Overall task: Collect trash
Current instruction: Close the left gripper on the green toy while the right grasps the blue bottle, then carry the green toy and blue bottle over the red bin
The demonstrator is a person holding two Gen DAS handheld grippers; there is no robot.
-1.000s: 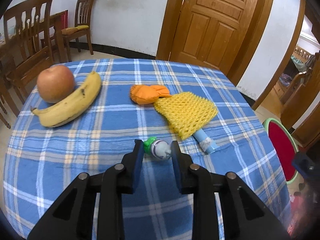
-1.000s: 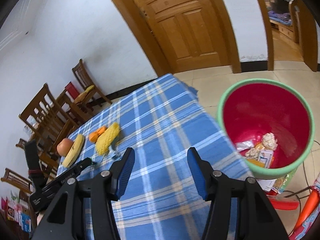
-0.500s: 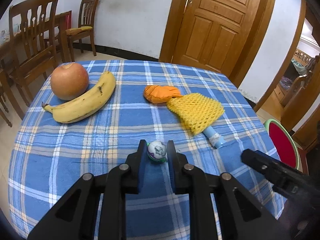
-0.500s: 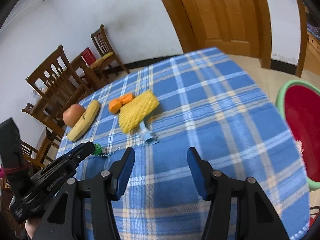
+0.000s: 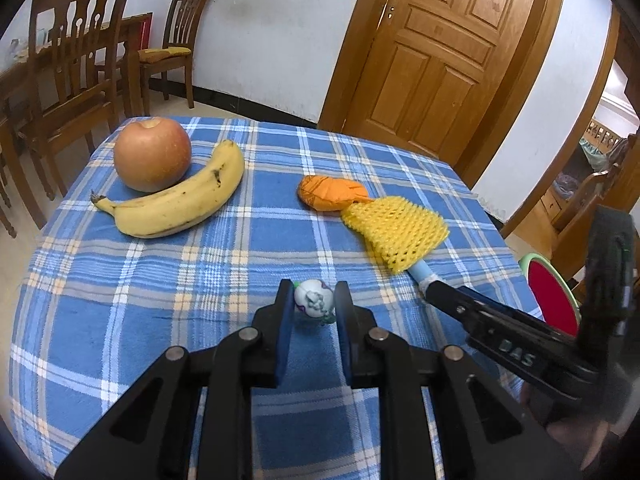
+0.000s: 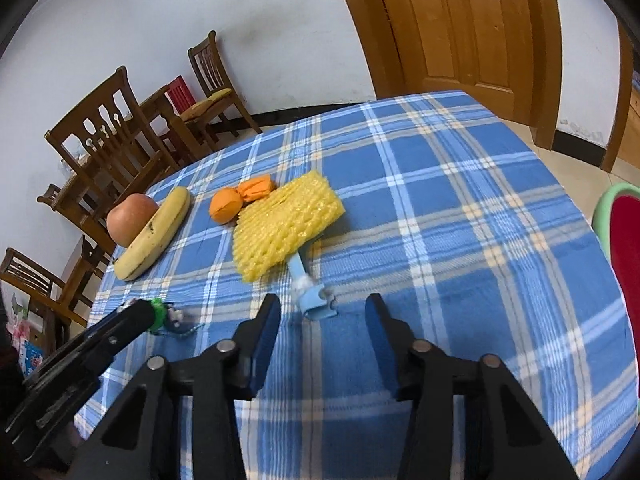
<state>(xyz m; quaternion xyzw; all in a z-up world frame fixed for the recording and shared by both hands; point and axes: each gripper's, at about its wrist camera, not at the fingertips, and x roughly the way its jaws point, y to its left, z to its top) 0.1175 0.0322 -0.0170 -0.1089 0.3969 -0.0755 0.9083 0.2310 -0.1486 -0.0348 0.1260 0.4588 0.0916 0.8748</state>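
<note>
1. Trash is seen in the left wrist view: a small crumpled white wrapper [image 5: 314, 303] is clamped between the pads of the left claw [image 5: 313, 312], near the worktop's [image 5: 120, 280] front edge. A yellow foam net [image 5: 396, 232] and an orange wrapper [image 5: 332, 193] lie further in.

2. In the right wrist view, a rigid pale-blue plastic tube [image 6: 306, 284] is found just ahead of the right claw [image 6: 320, 324], its long axis running away under the net. The jaws have just been closing but stand apart, nothing gripped.
</note>
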